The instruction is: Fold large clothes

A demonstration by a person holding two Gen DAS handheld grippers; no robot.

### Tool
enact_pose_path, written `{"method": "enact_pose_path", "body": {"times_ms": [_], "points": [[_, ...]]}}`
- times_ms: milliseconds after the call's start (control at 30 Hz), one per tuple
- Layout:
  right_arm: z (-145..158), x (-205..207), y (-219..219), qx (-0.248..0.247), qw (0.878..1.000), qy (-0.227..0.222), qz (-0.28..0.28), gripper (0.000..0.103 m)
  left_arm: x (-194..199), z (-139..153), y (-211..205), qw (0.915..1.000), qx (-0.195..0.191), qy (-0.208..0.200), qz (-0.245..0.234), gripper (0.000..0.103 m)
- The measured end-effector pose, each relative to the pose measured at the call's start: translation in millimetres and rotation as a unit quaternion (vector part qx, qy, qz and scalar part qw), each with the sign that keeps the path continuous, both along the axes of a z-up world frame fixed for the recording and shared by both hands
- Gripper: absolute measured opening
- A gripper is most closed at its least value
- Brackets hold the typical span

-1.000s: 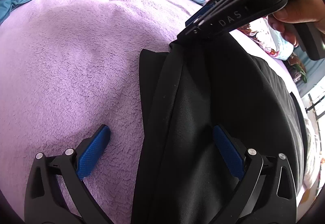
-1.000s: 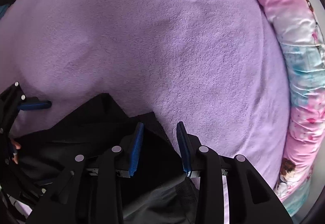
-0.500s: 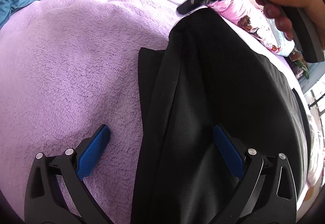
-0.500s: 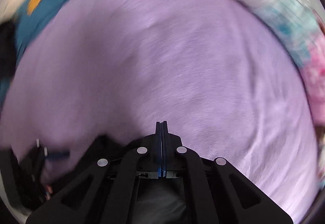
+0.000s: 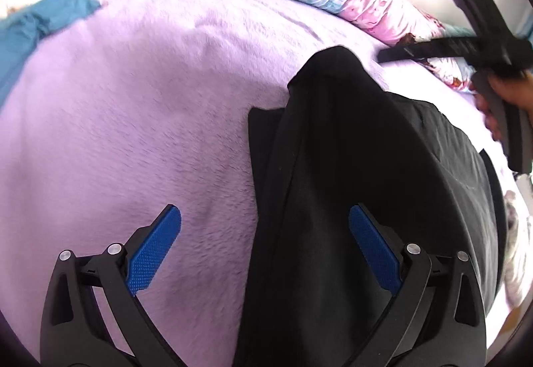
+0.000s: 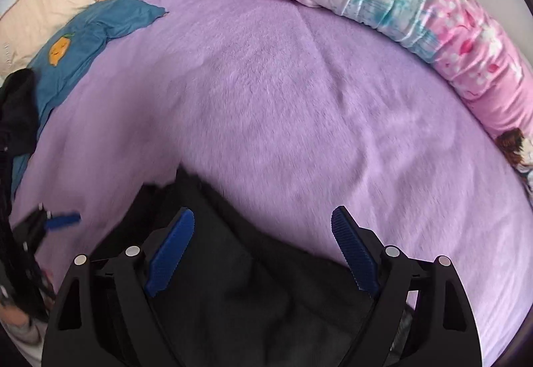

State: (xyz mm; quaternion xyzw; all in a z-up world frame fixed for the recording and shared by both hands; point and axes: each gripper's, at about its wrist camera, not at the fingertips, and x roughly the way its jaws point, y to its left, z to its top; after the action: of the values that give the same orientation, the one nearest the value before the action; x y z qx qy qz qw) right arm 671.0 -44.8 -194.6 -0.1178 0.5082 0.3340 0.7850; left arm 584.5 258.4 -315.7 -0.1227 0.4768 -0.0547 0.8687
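Now the black fabric garment (image 5: 359, 174) lies folded on the fuzzy lilac bed blanket (image 5: 150, 107), reaching from 6 o'clock toward 1 o'clock in the left wrist view. Both blue-padded grippers are spread wide, holding nothing: the left gripper (image 5: 265, 233) straddles the garment's left edge, while the right gripper (image 6: 263, 233) hangs above its upper corner. A pink floral rolled quilt (image 6: 416, 17) borders the blanket at 1 o'clock, and a blue cloth with an orange print (image 6: 90, 34) lies at 10 o'clock.
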Motion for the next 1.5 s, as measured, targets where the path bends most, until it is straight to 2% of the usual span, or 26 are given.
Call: {"method": "enact_pose_path", "body": {"times_ms": [133,200,300,367,467,533,600,700,733,800,867,967,1200,1300,1367,1500], "points": [[7,-28,-72,0.021,1.000,-0.004,-0.021,0.086,-4,6,-2,0.9998,0.013,0.015,-0.007,0.097],[8,-50,-124,0.017,0.999,-0.012,-0.039,0.089,-8,4,-5,0.9992,0.029,0.025,-0.010,0.097],[5,-74,-196,0.013,0.997,-0.014,-0.078,0.090,-13,2,-5,0.9986,0.027,0.045,-0.009,0.097],[4,-96,-244,0.001,0.994,-0.030,-0.105,0.090,-16,7,-11,0.9980,0.035,0.050,-0.015,0.097],[-3,-125,-305,0.018,0.988,-0.019,-0.152,0.091,-25,25,-26,0.9973,0.052,0.048,-0.023,0.097],[-7,-145,-337,0.025,0.983,-0.017,-0.179,0.091,-35,35,-34,0.9979,0.040,0.045,-0.023,0.097],[-9,-163,-365,0.053,0.978,-0.004,-0.204,0.091,-47,40,-38,0.9981,0.033,0.047,-0.025,0.097],[-15,-186,-399,0.079,0.969,0.000,-0.236,0.092,-59,37,-39,0.9969,0.047,0.055,-0.029,0.097],[-18,-194,-410,0.086,0.966,0.001,-0.245,0.094,-61,34,-35,0.9970,0.041,0.060,-0.026,0.097],[-28,-209,-435,0.109,0.955,0.018,-0.274,0.095,-68,29,-18,0.9969,-0.035,0.069,-0.015,0.097],[-36,-223,-451,0.123,0.949,0.030,-0.290,0.095,-74,30,-4,0.9944,-0.088,0.058,-0.012,0.097],[-45,-234,-463,0.131,0.944,0.041,-0.299,0.095,-80,33,7,0.9953,-0.079,0.056,0.004,0.097],[-47,-236,-464,0.158,0.943,0.045,-0.289,0.095,-79,47,10,0.9910,-0.129,0.020,-0.030,0.097],[-60,-229,-463,0.188,0.941,0.074,-0.271,0.095,-70,31,22,0.9790,-0.197,0.031,-0.043,0.097],[-79,-222,-466,0.207,0.936,0.104,-0.266,0.095,-61,15,31,0.9724,-0.225,0.045,-0.042,0.097],[-119,-209,-480,0.218,0.924,0.136,-0.283,0.095,-44,-14,49,0.9699,-0.233,0.070,-0.005,0.097]]}}
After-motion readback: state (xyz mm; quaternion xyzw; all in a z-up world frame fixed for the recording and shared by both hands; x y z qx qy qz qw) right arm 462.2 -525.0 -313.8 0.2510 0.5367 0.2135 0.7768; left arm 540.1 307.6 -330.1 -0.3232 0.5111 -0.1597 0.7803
